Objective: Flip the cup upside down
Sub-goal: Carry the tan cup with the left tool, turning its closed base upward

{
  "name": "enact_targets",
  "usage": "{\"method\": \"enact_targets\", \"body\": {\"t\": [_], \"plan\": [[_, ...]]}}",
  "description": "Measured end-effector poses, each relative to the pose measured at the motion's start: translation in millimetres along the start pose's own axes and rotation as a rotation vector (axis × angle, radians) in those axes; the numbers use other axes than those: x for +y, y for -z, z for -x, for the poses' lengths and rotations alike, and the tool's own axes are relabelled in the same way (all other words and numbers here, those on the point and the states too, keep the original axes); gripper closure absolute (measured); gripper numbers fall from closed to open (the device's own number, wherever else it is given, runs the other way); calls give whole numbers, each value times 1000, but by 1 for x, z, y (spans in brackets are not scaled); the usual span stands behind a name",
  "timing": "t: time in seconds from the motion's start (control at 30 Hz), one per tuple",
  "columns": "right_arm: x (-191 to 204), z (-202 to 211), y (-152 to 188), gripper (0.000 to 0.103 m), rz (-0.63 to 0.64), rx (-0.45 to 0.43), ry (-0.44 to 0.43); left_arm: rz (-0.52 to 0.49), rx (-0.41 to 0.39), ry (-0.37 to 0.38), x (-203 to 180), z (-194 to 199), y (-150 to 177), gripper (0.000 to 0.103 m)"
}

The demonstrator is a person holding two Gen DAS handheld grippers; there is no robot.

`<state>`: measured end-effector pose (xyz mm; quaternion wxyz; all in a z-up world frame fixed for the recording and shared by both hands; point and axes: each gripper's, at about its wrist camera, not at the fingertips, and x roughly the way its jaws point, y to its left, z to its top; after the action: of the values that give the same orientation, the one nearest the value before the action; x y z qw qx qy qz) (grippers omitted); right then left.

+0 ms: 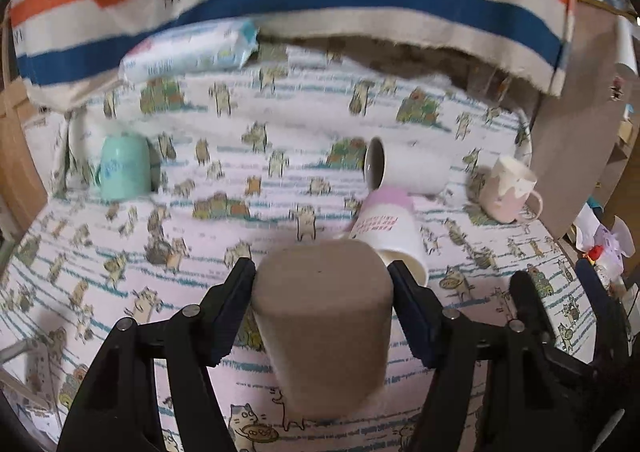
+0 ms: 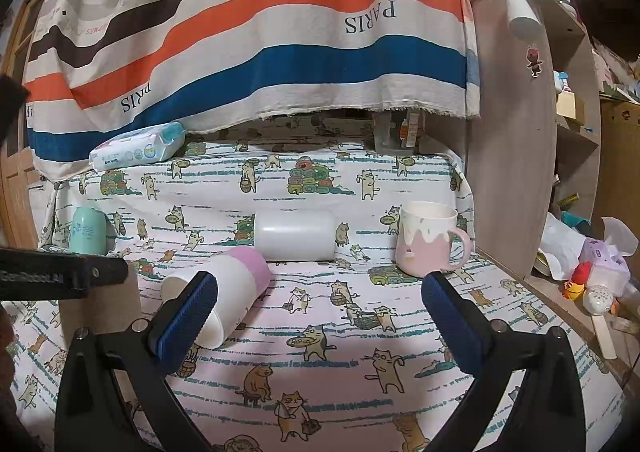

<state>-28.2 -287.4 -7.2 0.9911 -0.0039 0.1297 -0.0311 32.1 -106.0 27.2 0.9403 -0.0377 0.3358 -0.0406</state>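
A: Well, the left tongs (image 1: 322, 276) are clamped on the brown cup (image 1: 323, 316), one pad on each flank, near its flat end; that end faces the camera, and the body runs down toward the cat-print bench (image 1: 280, 123); I can't tell whether the cup is touching the cloth or held just above it.

B: So how would you finish it?

A: Keep the squeeze even so the tapered wall doesn't slip; square it so the lower end meets the cloth flat, then part the pads only once it stands by itself; also steer clear of the pink-banded cup (image 1: 386, 232) lying just beyond.

B: And the right tongs (image 2: 320, 306)?

A: Spread wide, gripping nothing, hovering over the cloth.

B: What does each view add?

A: Left wrist shows the grip itself; right wrist catches only a sliver of the brown cup at its left edge, yet sharply shows the upright pink mug (image 2: 430, 242), the white cup (image 2: 295, 236) on its side, and the mint cup (image 2: 88, 232).
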Motion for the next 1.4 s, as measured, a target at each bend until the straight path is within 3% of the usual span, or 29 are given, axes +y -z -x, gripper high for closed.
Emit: {"method": "enact_targets", "body": {"t": [0.23,0.77,1.1,1.27,1.4], "plan": [[0,0,0,0,-1,0,0,-92,-136,-86,-14,9,1,37],[-4,-1,0,0,-14,0,0,-128,-180,-80,-14,-3,24,37],[-4,0,0,0,-13,0,0,-161,-260,-94,-1,3,20,37],[-4,-1,0,0,-12,3,-8,-253,-289,-113,11,0,19,37],[-4,-1,0,0,-11,3,-4,-237,-309,-159,30,1,14,37]]}}
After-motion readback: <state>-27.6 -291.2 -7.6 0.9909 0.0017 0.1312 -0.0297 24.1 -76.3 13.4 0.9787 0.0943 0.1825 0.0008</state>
